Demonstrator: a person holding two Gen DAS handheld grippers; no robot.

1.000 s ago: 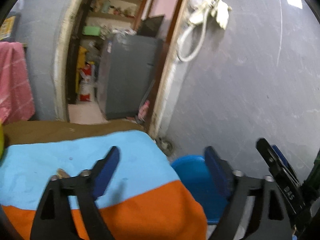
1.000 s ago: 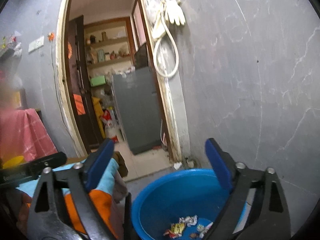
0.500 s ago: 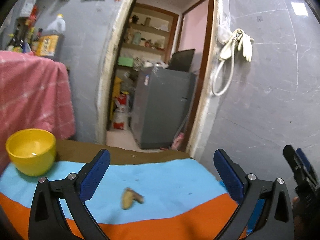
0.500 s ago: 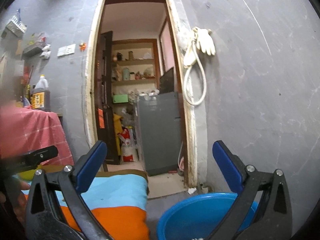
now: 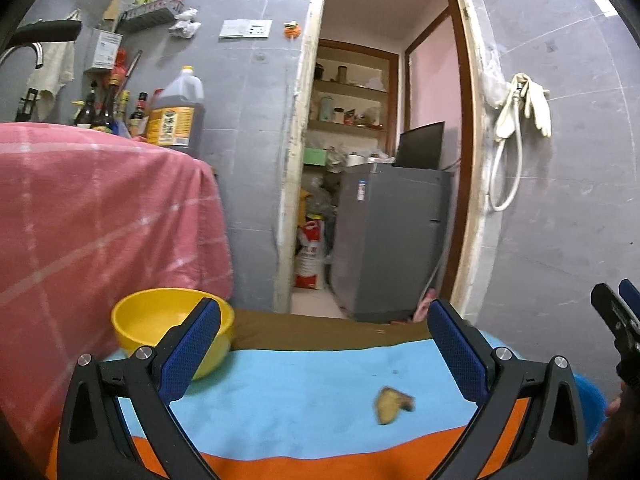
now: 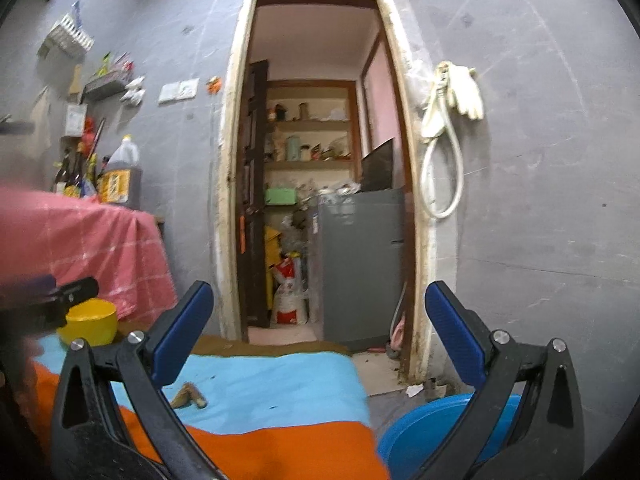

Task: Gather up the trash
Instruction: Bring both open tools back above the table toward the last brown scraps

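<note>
Trash scrap (image 5: 394, 399) lies on the blue-and-orange cloth (image 5: 304, 392), near a yellow bowl (image 5: 160, 320). Left gripper (image 5: 320, 348) fingers have just spread wide, empty. Right gripper (image 6: 316, 328) fingers gape empty beside the blue tub (image 6: 420, 432)

Both views are evenly lit by soft indoor light, moderately bright, with no hard shadows on the grey wall (image 5: 568, 208). A bright patch of glare sits on the wall at the upper right of the left wrist view, and a similar hot spot shows at the top right of the right wrist view. The room beyond the doorway (image 6: 320, 184) looks warmer and a little brighter. Fisheye distortion bows the door frame and darkens the corners into black vignettes. The far left edge of the right wrist view is smeared, where the left claw (image 6: 44, 300) and pink cloth (image 6: 88, 248) blur. The yellow bowl (image 5: 160, 320) looks slightly soft.
</note>
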